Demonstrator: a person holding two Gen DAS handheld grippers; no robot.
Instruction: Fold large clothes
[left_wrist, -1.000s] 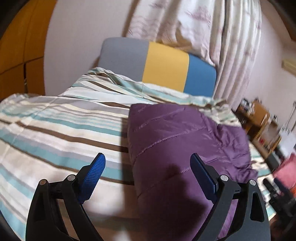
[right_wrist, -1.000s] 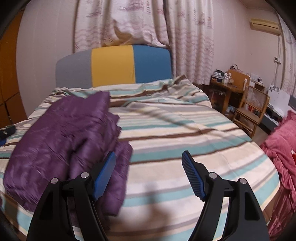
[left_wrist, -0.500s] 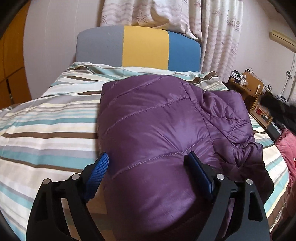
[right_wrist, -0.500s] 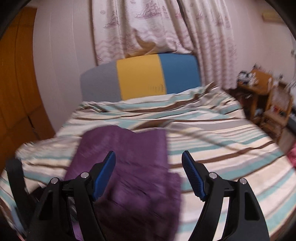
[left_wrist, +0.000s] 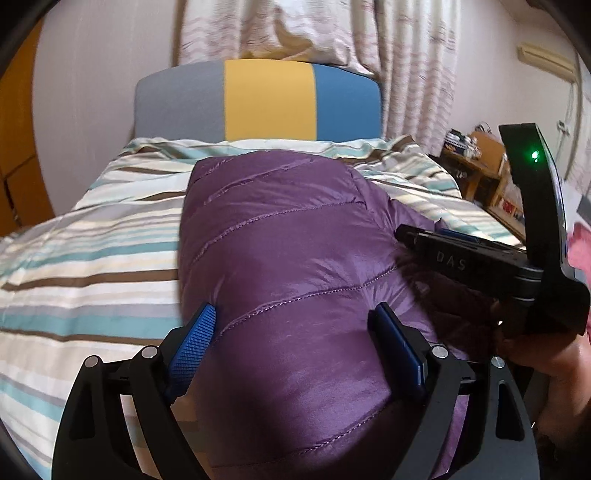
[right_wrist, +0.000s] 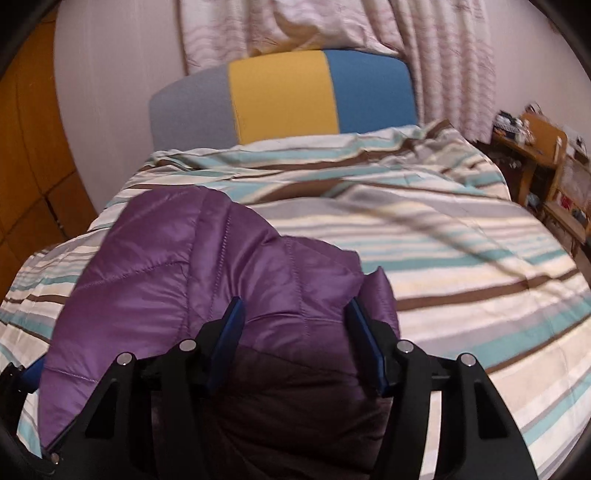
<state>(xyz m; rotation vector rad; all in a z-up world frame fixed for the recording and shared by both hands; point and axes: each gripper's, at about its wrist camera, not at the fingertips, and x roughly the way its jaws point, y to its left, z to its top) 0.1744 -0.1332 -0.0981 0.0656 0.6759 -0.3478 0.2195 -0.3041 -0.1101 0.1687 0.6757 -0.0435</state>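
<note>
A purple quilted puffer jacket lies folded in a thick bundle on the striped bedspread. My left gripper is open with its blue fingers either side of the bundle's near left part. My right gripper is open and straddles the near right part of the jacket. It also shows in the left wrist view, lying against the jacket's right side. Neither gripper pinches the fabric.
The bed has a grey, yellow and blue headboard with patterned curtains behind. A wooden desk and chair stand to the right of the bed. Orange wooden doors are on the left. Pink cloth lies at far right.
Both grippers have moved in over the jacket and now straddle its near end. The right gripper swung left from the bare bedspread onto the jacket. Both stayed open.
</note>
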